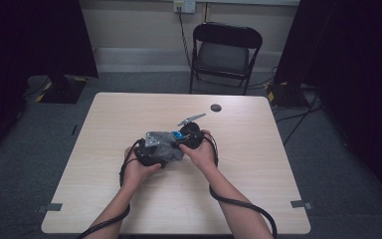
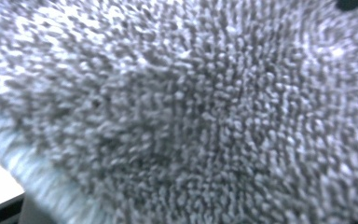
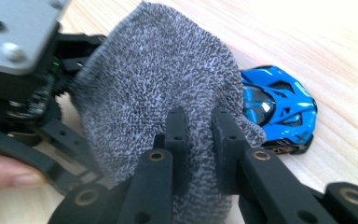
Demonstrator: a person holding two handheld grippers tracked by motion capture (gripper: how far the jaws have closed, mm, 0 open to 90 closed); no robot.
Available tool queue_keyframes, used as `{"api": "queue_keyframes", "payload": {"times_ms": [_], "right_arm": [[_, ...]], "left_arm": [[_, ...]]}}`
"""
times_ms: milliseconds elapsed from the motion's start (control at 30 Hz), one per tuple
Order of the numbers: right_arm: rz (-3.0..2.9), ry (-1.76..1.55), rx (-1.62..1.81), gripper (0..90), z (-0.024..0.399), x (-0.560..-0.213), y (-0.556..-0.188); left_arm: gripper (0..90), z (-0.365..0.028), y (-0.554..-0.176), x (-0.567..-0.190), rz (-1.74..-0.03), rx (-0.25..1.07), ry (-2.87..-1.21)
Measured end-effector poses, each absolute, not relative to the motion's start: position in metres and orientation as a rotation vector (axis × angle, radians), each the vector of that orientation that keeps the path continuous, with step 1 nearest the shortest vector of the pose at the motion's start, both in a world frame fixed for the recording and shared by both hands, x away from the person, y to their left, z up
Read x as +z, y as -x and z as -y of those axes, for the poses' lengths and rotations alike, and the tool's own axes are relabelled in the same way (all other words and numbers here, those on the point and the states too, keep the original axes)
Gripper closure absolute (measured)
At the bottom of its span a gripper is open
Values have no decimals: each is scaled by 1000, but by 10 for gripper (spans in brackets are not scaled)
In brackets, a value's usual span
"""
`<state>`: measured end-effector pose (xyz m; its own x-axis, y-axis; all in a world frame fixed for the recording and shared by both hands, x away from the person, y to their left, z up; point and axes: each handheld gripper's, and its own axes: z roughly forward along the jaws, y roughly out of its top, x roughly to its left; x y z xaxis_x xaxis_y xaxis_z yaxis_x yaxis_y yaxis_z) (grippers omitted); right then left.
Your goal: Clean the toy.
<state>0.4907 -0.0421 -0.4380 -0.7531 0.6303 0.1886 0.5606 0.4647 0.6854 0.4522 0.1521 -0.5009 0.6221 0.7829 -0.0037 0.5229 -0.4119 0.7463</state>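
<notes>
Right gripper view: right gripper (image 3: 200, 126) has its jaws pinched tight on a fold of the grey towel (image 3: 163, 84). Cloth bunches between the pads, no gap visible. Blue toy car (image 3: 277, 109) sits on the table (image 3: 335, 56) just beside the towel's edge, touching or nearly so; can't tell which.

Left gripper (image 3: 32, 93) is at the towel's other side, a thumb below it. Left gripper view is towel pile up close, blurred, so jaws aren't visible there. Can't tell from the frames whether the left is clamped on the cloth or just pressed into it.

High view: both hands meet mid-table, towel (image 1: 165, 144) bunched between them, car (image 1: 178, 135) a blue speck at its far edge.

Risks, my read:
- Right grip is on a thick fold near the edge. Terry is springy, so a sideways tug could pull it out.
- If the left has no real hold, the towel swings on one point and drags.
- Car is free-rolling and close; any sweep of cloth likely shoves it across the table.
</notes>
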Motion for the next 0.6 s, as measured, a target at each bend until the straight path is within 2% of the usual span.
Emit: {"api": "queue_keyframes", "payload": {"times_ms": [600], "right_arm": [[-2629, -1075, 1067, 782, 41, -450, -502]], "left_arm": [[243, -152, -452, -501, -1020, 452, -2108]]}}
